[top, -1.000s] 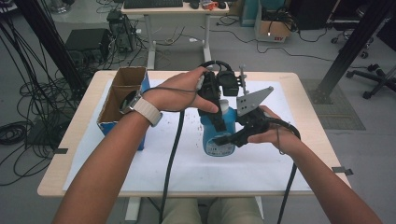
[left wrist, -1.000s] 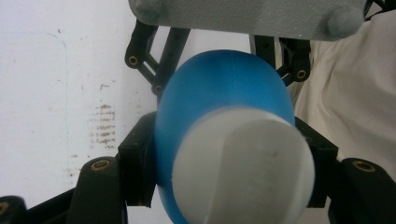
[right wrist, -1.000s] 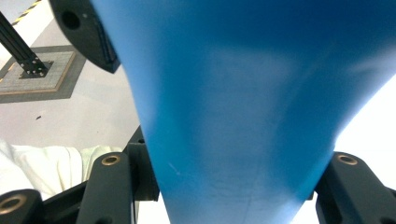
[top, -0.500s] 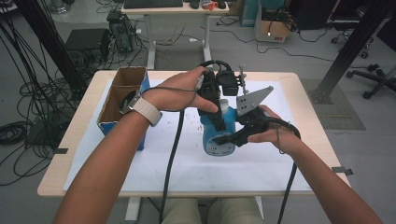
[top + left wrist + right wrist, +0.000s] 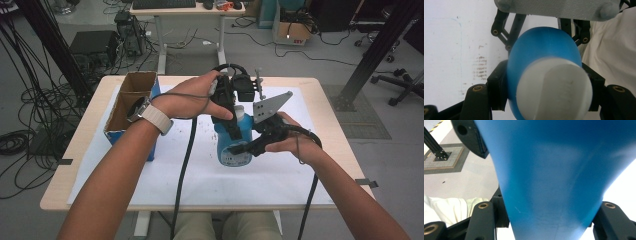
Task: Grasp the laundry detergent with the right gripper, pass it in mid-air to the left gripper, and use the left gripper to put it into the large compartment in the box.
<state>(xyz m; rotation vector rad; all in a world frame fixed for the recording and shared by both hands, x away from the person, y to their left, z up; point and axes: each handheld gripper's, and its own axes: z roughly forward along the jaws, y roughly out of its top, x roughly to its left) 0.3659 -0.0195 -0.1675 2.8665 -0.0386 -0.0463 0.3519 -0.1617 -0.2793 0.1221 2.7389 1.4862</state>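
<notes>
Two tools clamped on one blue bottle [image 5: 235, 142], left tool [image 5: 227, 120] near its white cap, right tool [image 5: 245, 148] lower on its body

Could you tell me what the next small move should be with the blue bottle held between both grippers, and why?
Probably twist the white cap loose with the left gripper while the right gripper keeps the body steady. Both are shut on the blue bottle: the left near its capped top, the right lower on its body, above the white sheet. That looks like a grip for unscrewing.
</notes>
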